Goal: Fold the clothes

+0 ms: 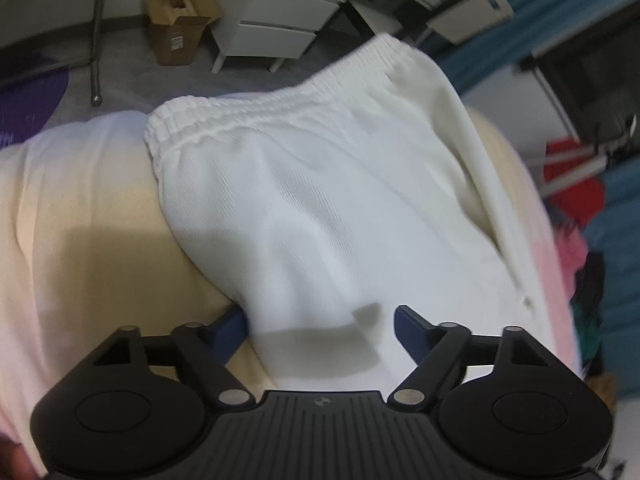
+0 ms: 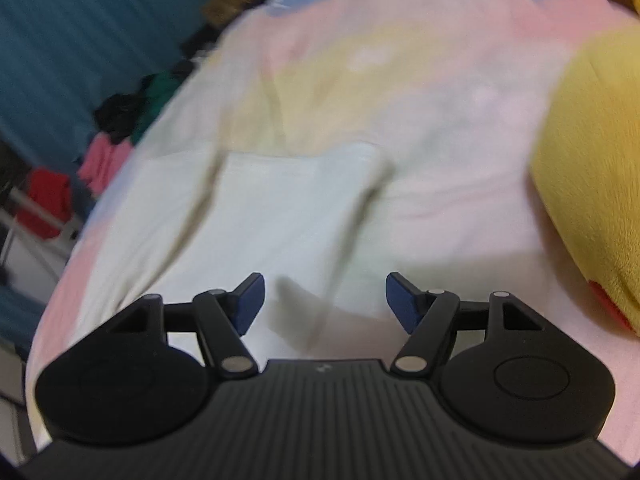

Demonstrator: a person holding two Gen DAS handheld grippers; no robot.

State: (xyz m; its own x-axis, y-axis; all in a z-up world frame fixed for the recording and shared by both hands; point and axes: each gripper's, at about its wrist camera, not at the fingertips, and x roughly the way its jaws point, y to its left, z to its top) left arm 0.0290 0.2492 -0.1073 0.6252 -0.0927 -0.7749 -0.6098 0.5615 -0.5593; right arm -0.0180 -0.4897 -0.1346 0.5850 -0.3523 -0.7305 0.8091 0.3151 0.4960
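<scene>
1. Cardboard box, flaps open, on the floor.
2. White drawer unit just beside it.
3. Pastel bedsheet.
4. Yellow plush on the sheet.
5. Blue curtain.

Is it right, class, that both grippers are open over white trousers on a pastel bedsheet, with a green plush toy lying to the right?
Not quite. The plush toy is yellow, not green, as the right wrist view shows. The rest stands: the left gripper and right gripper are open over the white trousers on the pastel bedsheet.
</scene>
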